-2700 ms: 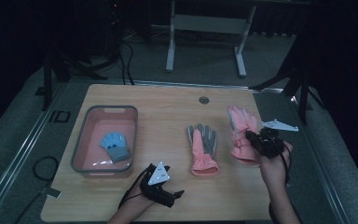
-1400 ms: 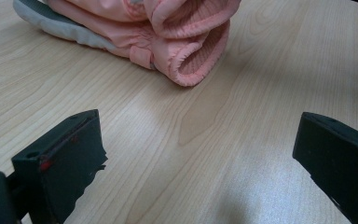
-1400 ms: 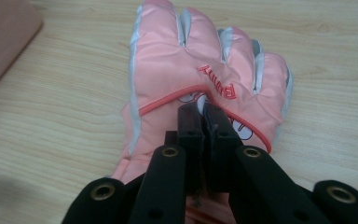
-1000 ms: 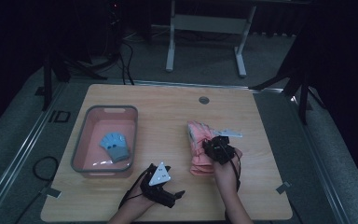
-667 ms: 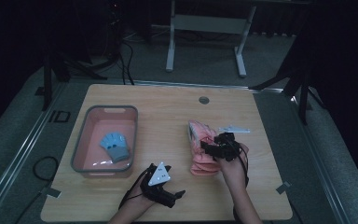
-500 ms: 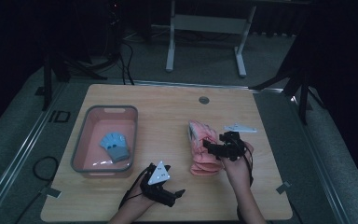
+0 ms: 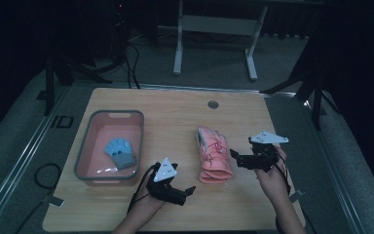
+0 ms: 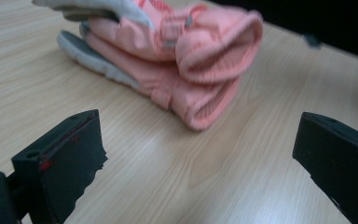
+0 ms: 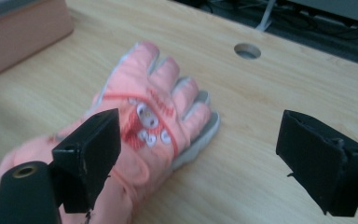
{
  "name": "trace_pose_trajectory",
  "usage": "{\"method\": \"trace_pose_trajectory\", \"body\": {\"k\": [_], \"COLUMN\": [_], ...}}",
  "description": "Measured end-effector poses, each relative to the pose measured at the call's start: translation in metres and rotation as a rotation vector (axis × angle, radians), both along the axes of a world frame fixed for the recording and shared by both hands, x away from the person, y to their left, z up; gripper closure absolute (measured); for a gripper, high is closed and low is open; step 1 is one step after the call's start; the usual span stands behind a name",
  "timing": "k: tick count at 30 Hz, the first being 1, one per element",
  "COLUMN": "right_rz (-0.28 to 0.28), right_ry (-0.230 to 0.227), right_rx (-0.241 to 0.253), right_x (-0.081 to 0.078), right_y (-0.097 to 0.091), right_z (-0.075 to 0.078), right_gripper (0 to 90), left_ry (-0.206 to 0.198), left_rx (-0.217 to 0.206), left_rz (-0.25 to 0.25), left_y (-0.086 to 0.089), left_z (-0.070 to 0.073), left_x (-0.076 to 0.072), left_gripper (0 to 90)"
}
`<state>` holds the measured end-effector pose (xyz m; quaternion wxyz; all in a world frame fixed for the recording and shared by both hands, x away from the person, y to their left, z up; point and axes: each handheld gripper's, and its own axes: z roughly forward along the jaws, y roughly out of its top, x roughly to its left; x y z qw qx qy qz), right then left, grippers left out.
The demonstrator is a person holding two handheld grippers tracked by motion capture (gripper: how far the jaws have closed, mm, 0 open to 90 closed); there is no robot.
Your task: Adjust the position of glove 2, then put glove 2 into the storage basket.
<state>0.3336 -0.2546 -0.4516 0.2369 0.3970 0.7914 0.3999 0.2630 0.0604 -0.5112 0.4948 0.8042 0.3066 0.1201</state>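
Note:
Two pink gloves (image 7: 213, 156) lie stacked on the wooden table (image 7: 175, 112), cuffs toward me. My right gripper (image 7: 234, 158) hovers just right of them, pointing left. Its jaws have just been opening and now stand wide, with nothing gripped. In the right gripper view the top glove (image 9: 154, 107), with its printed face, lies ahead and under the left jaw of the right gripper (image 9: 200, 140). My left gripper (image 7: 189, 191) is open near the front edge, pointing right. In the left gripper view the glove cuffs (image 8: 200, 65) lie beyond the spread jaws of the left gripper (image 8: 200, 140).
A pink bin (image 7: 114, 113) stands at the left of the table with a blue glove (image 7: 119, 152) inside. A round cable hole (image 7: 213, 104) sits near the far edge. Bare wood lies to the right of the gloves and along the front edge.
The right gripper carried a pink glove from the right onto the other glove, let it go and drew back to the right. The left gripper rose slightly.

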Motion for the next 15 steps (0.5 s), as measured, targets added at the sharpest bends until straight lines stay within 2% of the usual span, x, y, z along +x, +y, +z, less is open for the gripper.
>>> {"method": "trace_pose_trajectory", "body": {"k": [1,3,6,9,11,13,14,15], "right_rz": [0.012,0.018,0.015,0.009,0.012,0.026,0.031,0.034], "right_ry": [0.036,0.068,0.080,0.096,0.111,0.116,0.118,0.100], "right_rx": [-0.018,-0.018,-0.020,0.020,0.076,0.114,0.117,0.109], "right_x": [-0.001,-0.001,-0.001,0.001,0.003,0.004,0.005,0.006], "right_y": [-0.003,-0.004,-0.007,-0.012,-0.015,-0.016,-0.016,-0.016], "right_z": [-0.003,-0.007,-0.011,-0.012,-0.010,-0.009,-0.008,-0.008], "right_gripper": [13.9,13.7,13.7,12.4,10.7,10.7,10.9,14.3], "left_ry": [-0.004,-0.013,-0.029,-0.047,-0.048,-0.066,-0.088,-0.099], "left_rx": [0.002,0.014,0.022,0.039,0.048,0.070,0.091,0.097], "left_rz": [-0.001,-0.014,-0.035,-0.049,-0.053,-0.061,-0.052,-0.044], "left_y": [-0.001,-0.005,-0.012,-0.022,-0.029,-0.037,-0.044,-0.048], "left_z": [0.002,0.010,0.022,0.034,0.041,0.047,0.050,0.053], "left_x": [0.001,0.005,0.010,0.019,0.026,0.032,0.036,0.039], "left_gripper": [2.0,2.0,2.0,2.2,2.2,3.2,7.5,10.8]}}
